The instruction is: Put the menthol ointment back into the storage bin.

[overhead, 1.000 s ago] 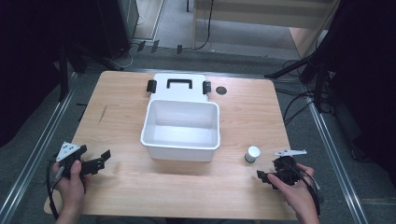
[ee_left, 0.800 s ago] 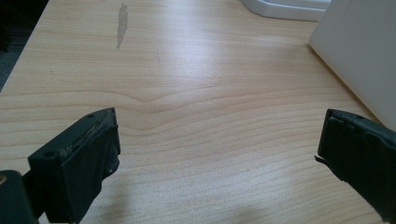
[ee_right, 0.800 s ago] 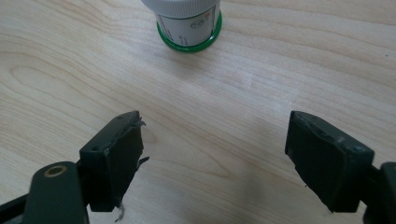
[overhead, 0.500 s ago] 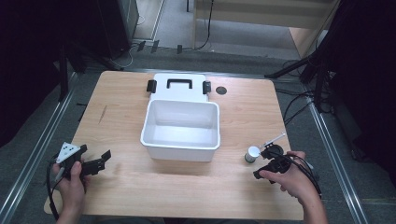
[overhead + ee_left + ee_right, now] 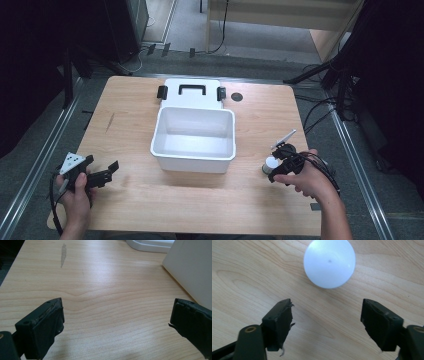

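Observation:
A small round container with a white cap (image 5: 270, 164) stands on the wooden table to the right of a white bin (image 5: 192, 162). My right gripper (image 5: 276, 163) hovers right over it, pointing down. In the right gripper view the white cap (image 5: 329, 263) lies just beyond the gripper (image 5: 327, 320). Its jaws have just been closing, stand apart, and have only bare wood between them. My left gripper (image 5: 111, 170) rests at the table's front left, open with nothing in it. In the left gripper view the left gripper (image 5: 116, 320) has its jaws spread wide over the wood.
The bin's white lid (image 5: 190, 92) with black handle and clips lies flat behind it. A small black disc (image 5: 237, 97) sits to the right of the lid. The bin's wall (image 5: 192, 267) stands close at the left gripper's right. A grey scuff (image 5: 63, 255) marks the wood.
My right hand has moved left and away from me, from beside the capped container to right over it. The left hand has stayed put.

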`<act>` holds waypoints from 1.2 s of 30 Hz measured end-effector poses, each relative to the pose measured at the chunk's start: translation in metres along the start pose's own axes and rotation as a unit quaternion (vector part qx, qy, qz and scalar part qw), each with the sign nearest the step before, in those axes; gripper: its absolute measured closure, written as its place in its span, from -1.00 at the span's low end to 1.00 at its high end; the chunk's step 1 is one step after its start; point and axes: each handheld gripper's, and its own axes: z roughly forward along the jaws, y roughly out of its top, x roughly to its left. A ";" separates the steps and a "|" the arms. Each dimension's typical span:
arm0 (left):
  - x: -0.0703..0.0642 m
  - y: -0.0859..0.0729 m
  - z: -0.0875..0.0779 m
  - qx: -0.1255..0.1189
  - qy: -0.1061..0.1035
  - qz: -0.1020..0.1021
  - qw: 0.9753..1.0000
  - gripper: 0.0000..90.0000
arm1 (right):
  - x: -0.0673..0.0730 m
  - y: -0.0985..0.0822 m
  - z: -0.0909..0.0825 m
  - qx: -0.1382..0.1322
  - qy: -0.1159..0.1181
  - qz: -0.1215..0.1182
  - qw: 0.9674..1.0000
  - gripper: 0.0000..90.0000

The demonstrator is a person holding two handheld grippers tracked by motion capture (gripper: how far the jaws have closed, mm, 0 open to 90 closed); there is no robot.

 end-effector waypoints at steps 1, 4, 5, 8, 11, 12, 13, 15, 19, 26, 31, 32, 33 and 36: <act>0.000 0.000 0.000 0.001 -0.001 -0.001 1.000 -1.00 | 0.000 0.000 0.000 0.000 0.000 0.000 1.000 -0.42; 0.000 0.000 0.000 0.002 -0.002 0.001 1.000 -1.00 | 0.000 0.005 -0.001 0.007 -0.006 0.002 1.000 -0.43; 0.000 0.000 0.001 0.003 -0.002 0.002 1.000 -1.00 | 0.000 0.007 -0.001 0.007 -0.008 0.004 1.000 -0.44; 0.000 0.000 0.001 0.003 -0.002 0.001 1.000 -1.00 | -0.002 0.014 -0.002 0.001 -0.003 0.013 1.000 -0.41; 0.000 0.000 0.001 0.003 -0.003 0.001 1.000 -1.00 | -0.002 0.018 -0.002 0.002 -0.005 0.015 1.000 -0.39; 0.000 0.000 0.001 0.003 -0.003 0.001 1.000 -1.00 | -0.002 0.020 -0.002 0.003 -0.007 0.014 1.000 -0.37; 0.000 0.000 0.001 0.003 -0.003 0.002 1.000 -1.00 | -0.002 0.022 -0.003 0.002 -0.006 0.014 1.000 -0.36; 0.000 0.000 0.001 0.004 -0.003 0.001 1.000 -1.00 | -0.002 0.026 -0.003 0.003 -0.006 0.018 1.000 -0.29; 0.000 0.000 0.001 0.004 -0.004 0.000 1.000 -1.00 | 0.001 0.033 -0.002 0.007 0.004 0.032 0.999 -0.19; 0.000 0.000 0.001 0.006 -0.007 0.000 1.000 -1.00 | 0.001 0.039 0.003 0.010 -0.012 0.039 0.999 -0.04; 0.000 0.001 0.002 0.007 -0.009 0.000 1.000 -1.00 | 0.002 0.042 0.007 0.020 -0.011 0.040 0.999 0.07; 0.000 0.001 0.002 0.007 -0.010 0.000 1.000 -1.00 | 0.002 0.042 0.008 0.021 -0.010 0.039 0.999 0.10; 0.001 0.001 0.002 0.007 -0.010 0.000 1.000 -1.00 | 0.002 0.043 0.008 0.021 -0.007 0.038 0.999 0.12; 0.001 0.001 0.002 0.007 -0.011 0.000 1.000 -1.00 | 0.000 0.043 0.007 0.021 -0.001 0.043 0.999 0.14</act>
